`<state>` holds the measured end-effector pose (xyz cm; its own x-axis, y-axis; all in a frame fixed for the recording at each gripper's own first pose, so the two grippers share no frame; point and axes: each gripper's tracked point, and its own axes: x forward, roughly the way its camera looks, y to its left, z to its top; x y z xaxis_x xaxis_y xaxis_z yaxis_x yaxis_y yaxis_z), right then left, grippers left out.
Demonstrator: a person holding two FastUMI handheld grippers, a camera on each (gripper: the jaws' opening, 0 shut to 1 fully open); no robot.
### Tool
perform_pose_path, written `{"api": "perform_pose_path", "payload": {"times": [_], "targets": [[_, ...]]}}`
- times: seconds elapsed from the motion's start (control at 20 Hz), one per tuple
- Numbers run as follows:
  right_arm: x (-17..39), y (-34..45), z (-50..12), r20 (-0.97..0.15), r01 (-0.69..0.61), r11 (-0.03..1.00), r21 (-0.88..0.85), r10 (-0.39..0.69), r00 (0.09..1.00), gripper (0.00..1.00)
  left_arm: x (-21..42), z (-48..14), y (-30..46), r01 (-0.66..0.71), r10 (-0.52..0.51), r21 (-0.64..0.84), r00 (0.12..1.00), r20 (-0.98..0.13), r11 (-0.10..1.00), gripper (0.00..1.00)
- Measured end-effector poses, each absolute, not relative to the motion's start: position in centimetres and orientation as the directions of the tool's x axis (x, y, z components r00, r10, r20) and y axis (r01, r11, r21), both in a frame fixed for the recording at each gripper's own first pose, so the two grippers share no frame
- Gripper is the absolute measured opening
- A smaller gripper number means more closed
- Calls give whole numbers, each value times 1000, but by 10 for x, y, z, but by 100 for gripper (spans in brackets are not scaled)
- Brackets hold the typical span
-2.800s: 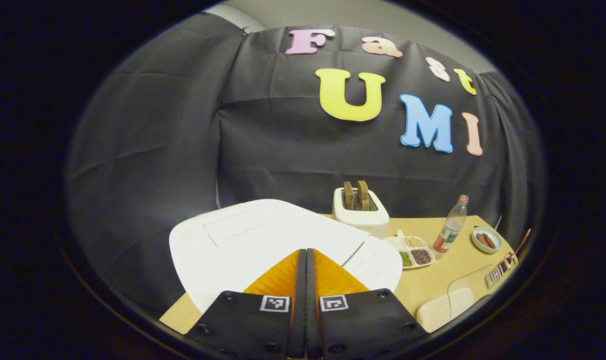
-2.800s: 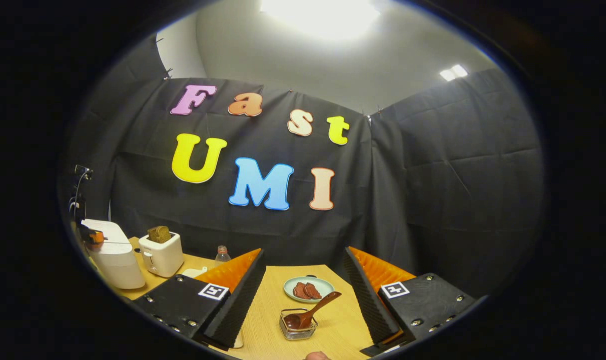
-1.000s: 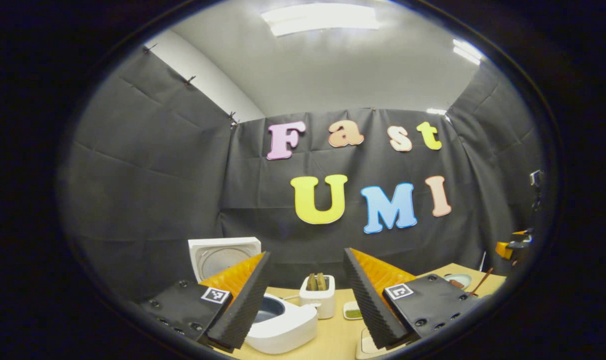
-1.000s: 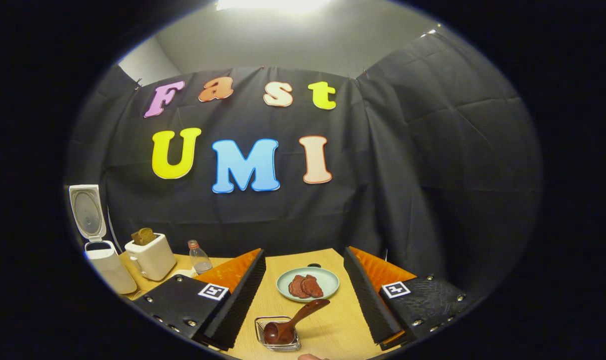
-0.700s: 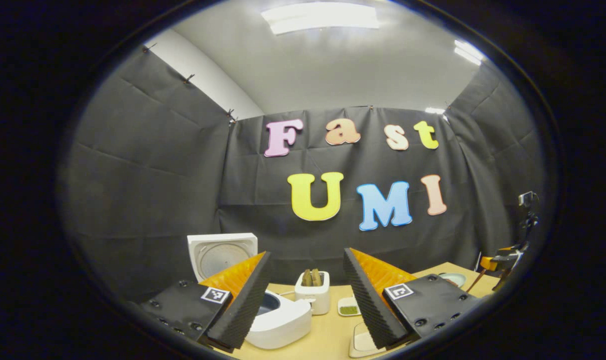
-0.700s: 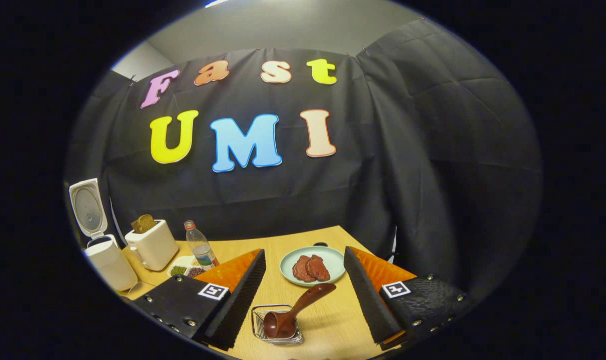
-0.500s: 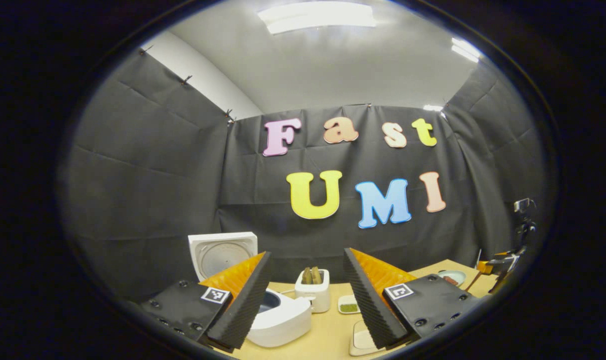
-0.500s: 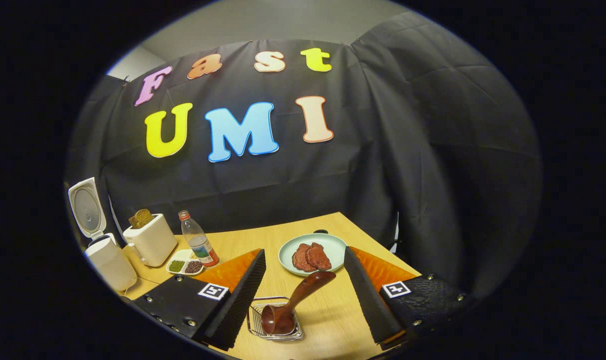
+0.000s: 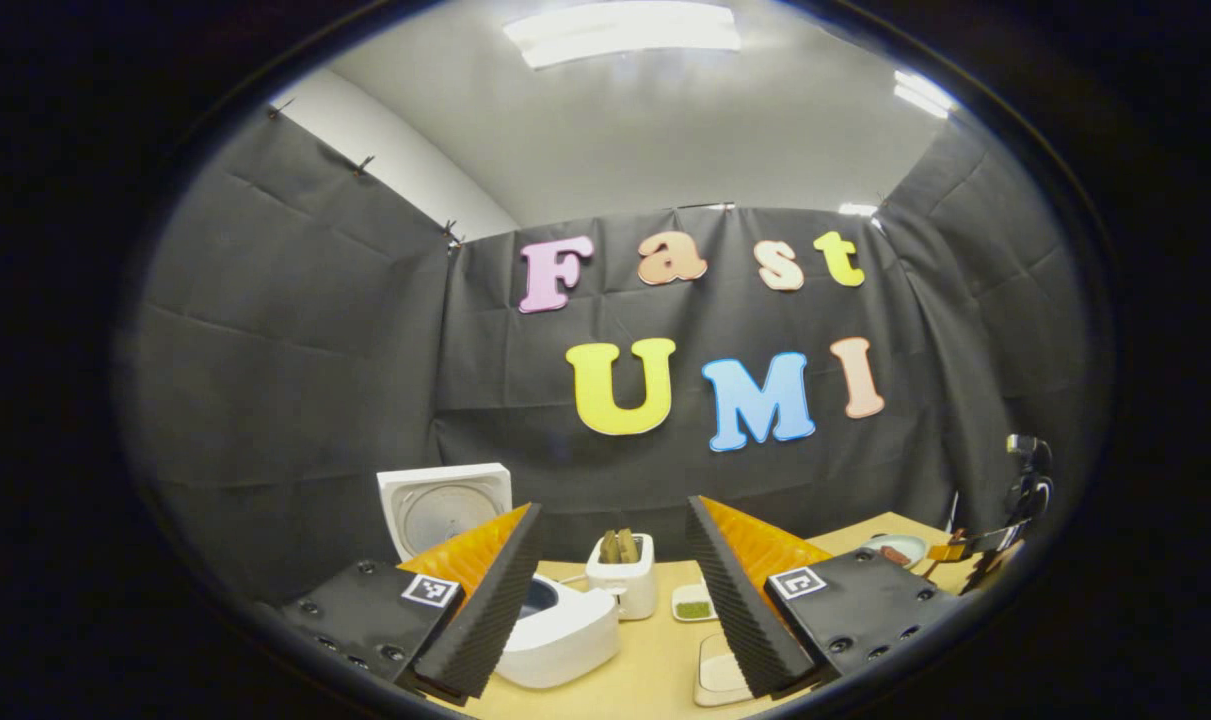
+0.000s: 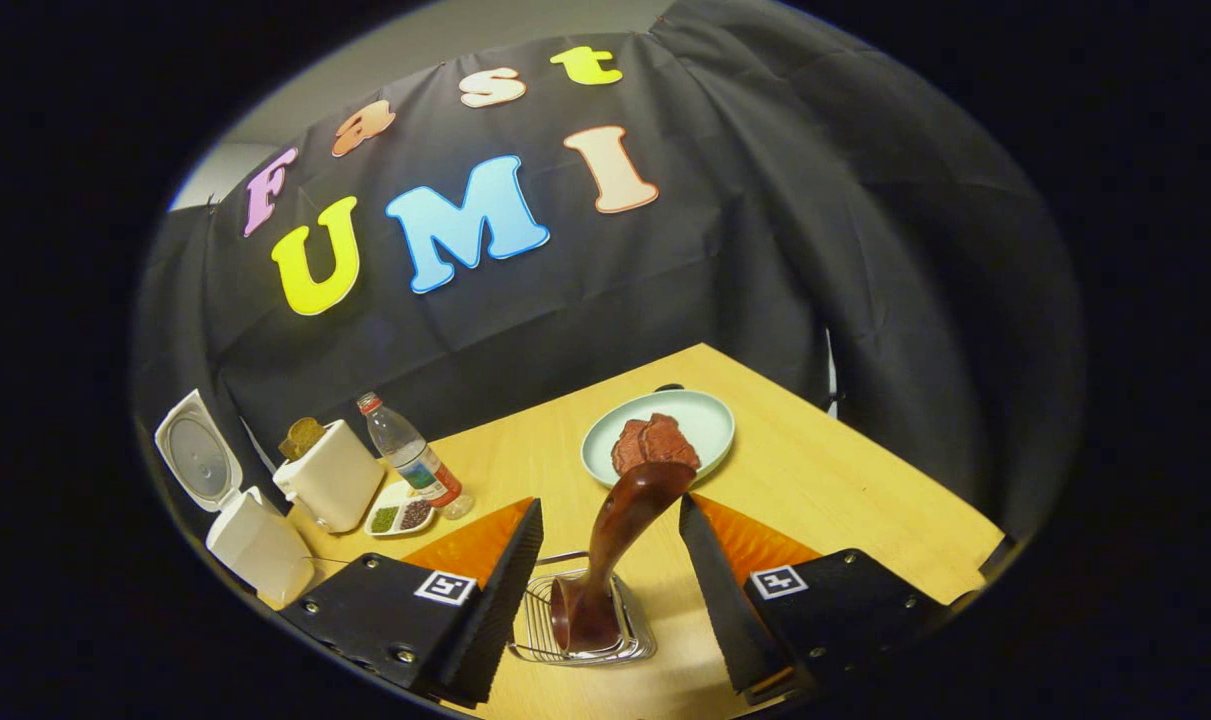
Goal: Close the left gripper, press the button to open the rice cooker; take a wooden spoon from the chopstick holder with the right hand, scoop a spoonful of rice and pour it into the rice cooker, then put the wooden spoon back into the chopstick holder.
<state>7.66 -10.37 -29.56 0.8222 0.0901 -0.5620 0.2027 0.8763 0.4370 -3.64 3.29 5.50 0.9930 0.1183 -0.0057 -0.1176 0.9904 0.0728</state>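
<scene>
The white rice cooker (image 9: 563,634) stands on the wooden table with its lid (image 9: 445,504) up. My left gripper (image 9: 613,505) is open and empty, held back from the cooker, which sits behind its left finger. In the right gripper view the cooker (image 10: 258,545) is at the far left, lid (image 10: 199,456) raised. The dark wooden spoon (image 10: 620,535) stands bowl-down in the wire chopstick holder (image 10: 583,622). My right gripper (image 10: 610,505) is open, and the spoon's handle rises between its fingers without touching either.
A white toaster (image 10: 330,476) with bread, a plastic bottle (image 10: 411,461) and a divided dish of grains (image 10: 397,516) stand beside the cooker. A pale green plate (image 10: 705,420) of meat slices lies beyond the spoon. A pale flat container (image 9: 720,676) sits near my left gripper.
The left gripper, shut on the cooker's closed lid 2.8 s ago, has opened and pulled back; the lid is up. The right gripper tilted down and closed in until the spoon handle stands between its fingers.
</scene>
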Motion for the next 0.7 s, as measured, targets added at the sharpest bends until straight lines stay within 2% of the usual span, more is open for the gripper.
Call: {"api": "perform_pose_path", "payload": {"times": [0.15, 0.25, 0.35, 0.4, 0.45, 0.5, 0.55, 0.7], "targets": [[74, -99, -310, -595, 205, 877, 435, 108, 797, 84, -40, 59, 34, -125, 125, 68, 992, 3, 990, 97], [78, -101, -311, -592, 201, 875, 441, 115, 798, 41, -40, 60, 36, -130, 130, 73, 991, 6, 989, 97], [72, -101, -308, -600, 198, 876, 440, 122, 791, 42, -41, 59, 36, -131, 131, 72, 991, 4, 989, 97], [77, -102, -309, -590, 214, 865, 453, 111, 799, 34, -40, 58, 36, -131, 131, 70, 991, 3, 989, 97], [78, -95, -308, -594, 203, 859, 470, 138, 792, 15, -41, 58, 37, -133, 133, 69, 991, 3, 989, 97], [78, -92, -305, -596, 201, 858, 472, 144, 790, 15, -40, 58, 37, -131, 131, 66, 991, 3, 989, 97], [81, -91, -304, -595, 193, 864, 465, 143, 791, 11, -40, 57, 36, -125, 125, 67, 992, 2, 990, 97], [80, -88, -284, -574, 152, 894, 422, 134, 808, 10, -36, 59, 40, -119, 119, 73, 993, 10, 990, 97]]}}
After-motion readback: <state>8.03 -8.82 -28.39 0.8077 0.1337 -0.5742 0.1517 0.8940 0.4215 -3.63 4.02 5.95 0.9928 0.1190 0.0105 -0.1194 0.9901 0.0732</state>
